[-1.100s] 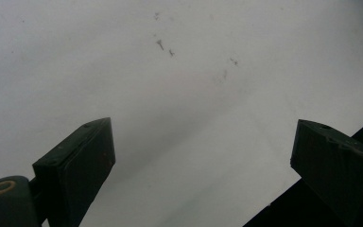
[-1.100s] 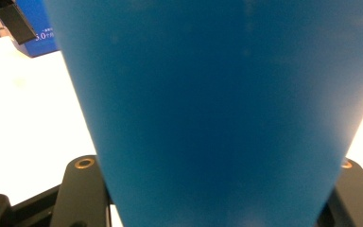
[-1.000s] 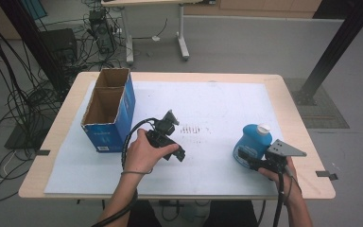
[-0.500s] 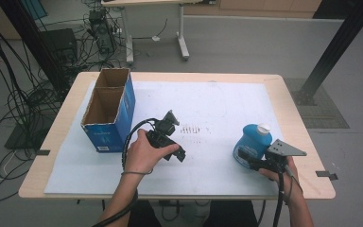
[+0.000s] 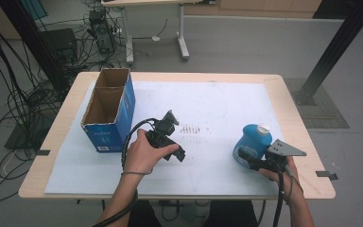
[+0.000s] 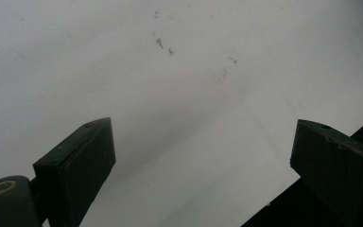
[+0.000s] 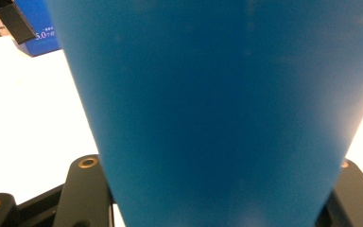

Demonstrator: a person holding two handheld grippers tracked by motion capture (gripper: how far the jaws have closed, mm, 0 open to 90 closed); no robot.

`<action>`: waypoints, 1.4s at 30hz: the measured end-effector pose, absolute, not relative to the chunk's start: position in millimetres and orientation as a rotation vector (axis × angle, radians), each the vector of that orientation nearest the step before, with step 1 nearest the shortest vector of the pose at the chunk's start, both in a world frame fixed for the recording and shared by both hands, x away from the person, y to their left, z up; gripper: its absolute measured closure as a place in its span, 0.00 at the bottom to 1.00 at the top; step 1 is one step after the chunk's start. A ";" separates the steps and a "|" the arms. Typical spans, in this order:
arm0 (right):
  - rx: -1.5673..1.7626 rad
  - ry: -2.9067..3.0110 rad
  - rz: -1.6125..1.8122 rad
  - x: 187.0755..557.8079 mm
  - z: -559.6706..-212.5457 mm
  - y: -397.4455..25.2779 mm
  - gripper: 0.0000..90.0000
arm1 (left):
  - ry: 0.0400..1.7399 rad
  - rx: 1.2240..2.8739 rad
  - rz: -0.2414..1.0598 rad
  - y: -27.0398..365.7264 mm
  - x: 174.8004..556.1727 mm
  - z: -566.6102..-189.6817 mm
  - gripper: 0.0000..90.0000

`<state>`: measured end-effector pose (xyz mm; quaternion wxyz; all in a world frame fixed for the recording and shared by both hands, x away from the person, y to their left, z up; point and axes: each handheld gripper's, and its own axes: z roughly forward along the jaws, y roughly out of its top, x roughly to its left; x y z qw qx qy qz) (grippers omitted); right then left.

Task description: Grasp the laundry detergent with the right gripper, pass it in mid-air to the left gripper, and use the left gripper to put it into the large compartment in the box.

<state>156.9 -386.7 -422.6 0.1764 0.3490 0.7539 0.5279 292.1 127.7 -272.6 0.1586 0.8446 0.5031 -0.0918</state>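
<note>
A blue bottle (image 5: 253, 142) with a white cap stands on the white sheet at the table's right front. My right gripper (image 5: 246, 160) is shut on its lower body from the near side. In the right gripper view the bottle (image 7: 217, 94) spans the whole gap, with a black finger (image 7: 87, 189) pressed against each side. My left gripper (image 5: 178, 153) is held in a hand over the middle of the sheet. Its jaws stand wide open and hold nothing, with bare white paper (image 6: 194, 94) between them.
An open blue cardboard box (image 5: 108, 111) with two compartments stands at the left of the white sheet (image 5: 217, 104). Small dark marks (image 5: 194, 130) dot the sheet's middle. The wooden table's edge (image 5: 170, 195) runs along the front. Cables and desk legs lie on the floor beyond.
</note>
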 end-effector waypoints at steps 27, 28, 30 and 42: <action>0.966 2.114 1.503 153.7 -427.0 -386.8 0.46 | 1.433 2.413 -0.261 127.5 292.3 -271.0 0.08; 0.966 2.114 1.504 153.7 -426.9 -386.9 0.46 | 1.434 2.415 -0.261 127.2 292.4 -271.0 0.08; 0.964 2.113 1.505 153.6 -427.4 -387.0 0.46 | 1.434 2.413 -0.262 127.4 292.2 -271.1 0.08; 0.964 2.113 1.504 153.5 -427.2 -386.9 0.46 | 1.438 2.411 -0.264 128.0 292.4 -272.0 0.08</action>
